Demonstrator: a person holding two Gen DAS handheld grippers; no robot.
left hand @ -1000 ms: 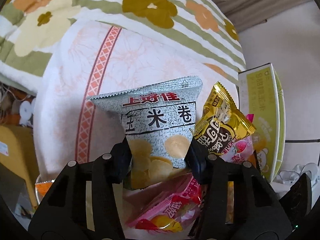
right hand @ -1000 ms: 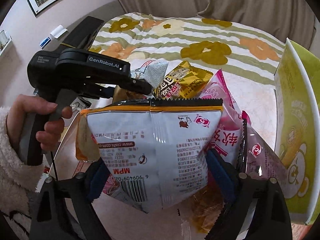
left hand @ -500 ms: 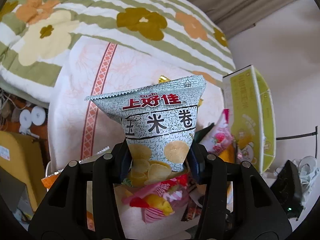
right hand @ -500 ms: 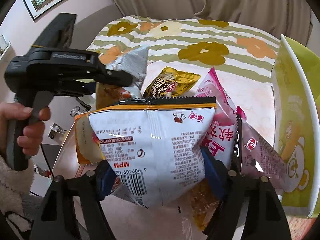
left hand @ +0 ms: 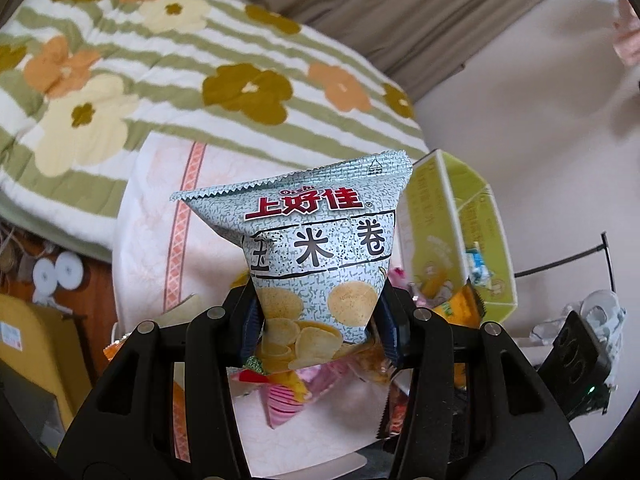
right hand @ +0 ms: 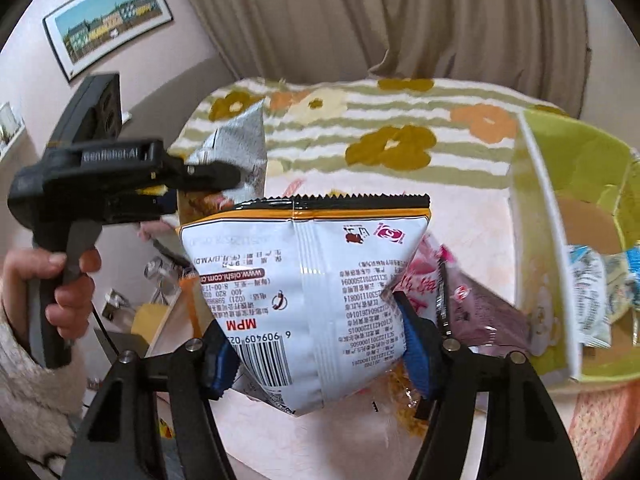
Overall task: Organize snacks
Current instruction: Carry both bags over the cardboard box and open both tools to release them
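Observation:
My left gripper (left hand: pixel 318 330) is shut on a silver-grey corn-roll snack bag (left hand: pixel 316 240) and holds it up above the snack pile. It shows from the side in the right wrist view (right hand: pixel 224 178), gripping the same bag (right hand: pixel 244 140). My right gripper (right hand: pixel 320 356) is shut on a white and orange snack bag (right hand: pixel 308 288), back side facing me, lifted over the table. A yellow-green box (right hand: pixel 540 240) stands open at the right with small blue-white packets (right hand: pixel 592 300) inside; it also shows in the left wrist view (left hand: pixel 452 236).
Pink snack bags (right hand: pixel 472 300) and other packets (left hand: pixel 288 396) lie on the pink-patterned table (left hand: pixel 160 208) below both grippers. A bed with a flowered striped blanket (left hand: pixel 160 72) lies beyond. A curtain (right hand: pixel 400 20) hangs behind it.
Both grippers have lifted their bags higher, away from the pile. The view has tilted up, and the yellow-green box's open inside now shows at the right.

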